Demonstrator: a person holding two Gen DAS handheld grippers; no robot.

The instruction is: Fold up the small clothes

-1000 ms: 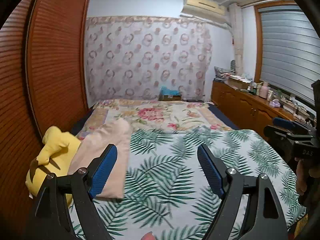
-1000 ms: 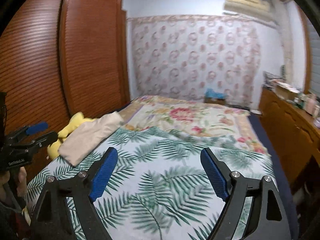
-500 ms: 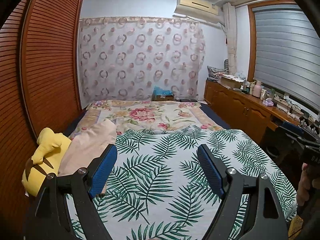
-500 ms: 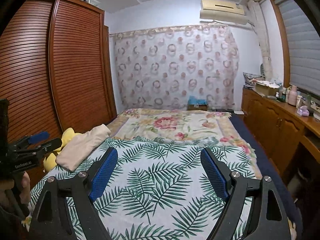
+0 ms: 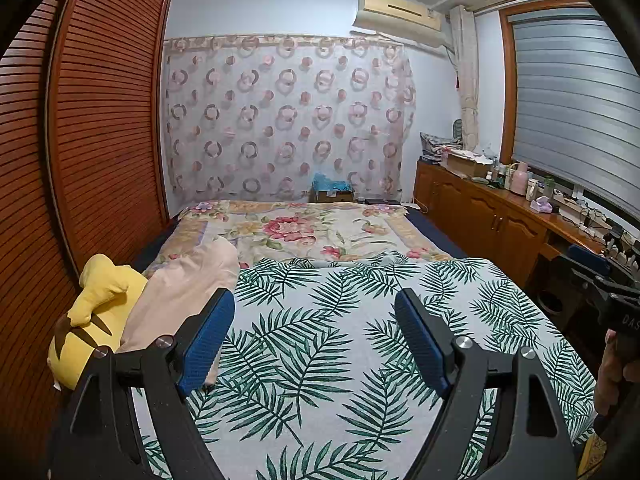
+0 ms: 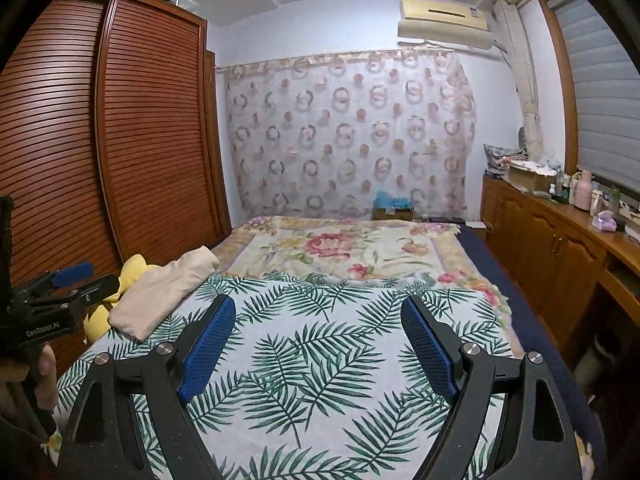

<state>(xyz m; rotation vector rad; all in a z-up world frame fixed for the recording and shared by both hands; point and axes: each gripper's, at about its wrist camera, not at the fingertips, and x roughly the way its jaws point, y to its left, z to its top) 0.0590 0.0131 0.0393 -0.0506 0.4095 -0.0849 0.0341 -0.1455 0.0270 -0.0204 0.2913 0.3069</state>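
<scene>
I hold my left gripper (image 5: 314,334) above the white bedsheet printed with green palm leaves (image 5: 320,344), its blue-padded jaws spread wide with nothing between them. My right gripper (image 6: 318,336) hangs over the same sheet, likewise wide open and empty. The small folded beige garment (image 5: 188,284) lies at the left edge of the bed, partly on the leaf sheet and partly on the floral blanket with pink flowers (image 5: 304,228) beyond it; my left gripper's near finger overlaps its lower end in the left wrist view, though I cannot tell whether they touch. Pressed against the garment's left side is a yellow plush toy with brown stripes (image 5: 90,320), wedged by the reddish-brown louvered wardrobe doors (image 5: 100,120). From the right wrist view the garment (image 6: 164,292) sits well to the left of my open jaws, and my left hand (image 6: 40,372) shows at the frame's edge gripping its black handle. A wooden cabinet cluttered with bottles (image 5: 492,216) runs along the right wall.
</scene>
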